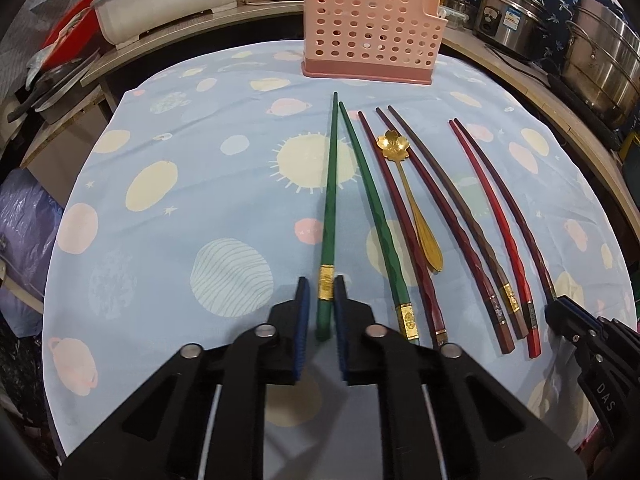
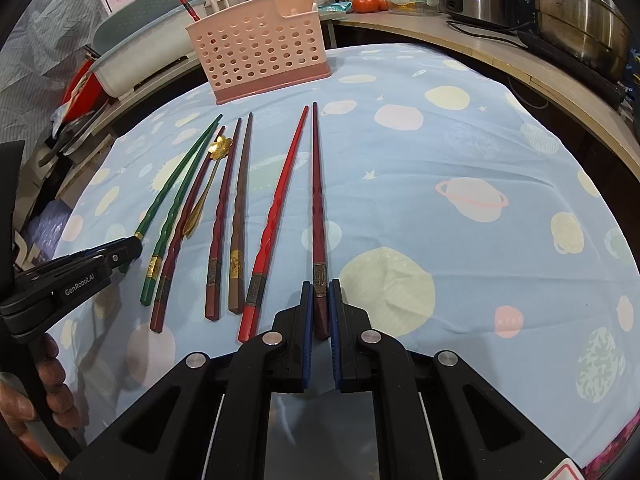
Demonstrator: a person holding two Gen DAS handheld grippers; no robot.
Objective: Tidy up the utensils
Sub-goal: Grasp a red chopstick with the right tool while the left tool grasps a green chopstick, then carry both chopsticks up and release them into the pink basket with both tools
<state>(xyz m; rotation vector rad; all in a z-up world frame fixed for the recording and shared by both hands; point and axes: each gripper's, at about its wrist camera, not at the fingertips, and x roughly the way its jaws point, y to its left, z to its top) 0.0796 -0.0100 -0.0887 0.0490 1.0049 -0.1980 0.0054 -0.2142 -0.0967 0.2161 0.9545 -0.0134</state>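
Several chopsticks lie side by side on the blue planet-print tablecloth [image 1: 180,208]. My left gripper [image 1: 322,292] is shut on the thick end of a green chopstick [image 1: 330,200], which still lies on the cloth. My right gripper [image 2: 321,296] is shut on the thick end of a dark maroon chopstick [image 2: 317,200]. Between them lie a second green chopstick [image 1: 372,208], dark red and brown chopsticks [image 1: 440,208], a bright red chopstick [image 2: 280,196] and a gold flower-shaped spoon [image 1: 404,188]. A pink perforated utensil holder [image 1: 372,28] stands at the far edge.
A white basin [image 1: 168,0] sits on the counter at back left. Steel pots [image 1: 600,52] and a cooker [image 1: 508,12] stand at back right, with bottles and tomatoes [image 2: 368,2] behind. The person's hand [image 2: 44,392] shows at lower left in the right wrist view.
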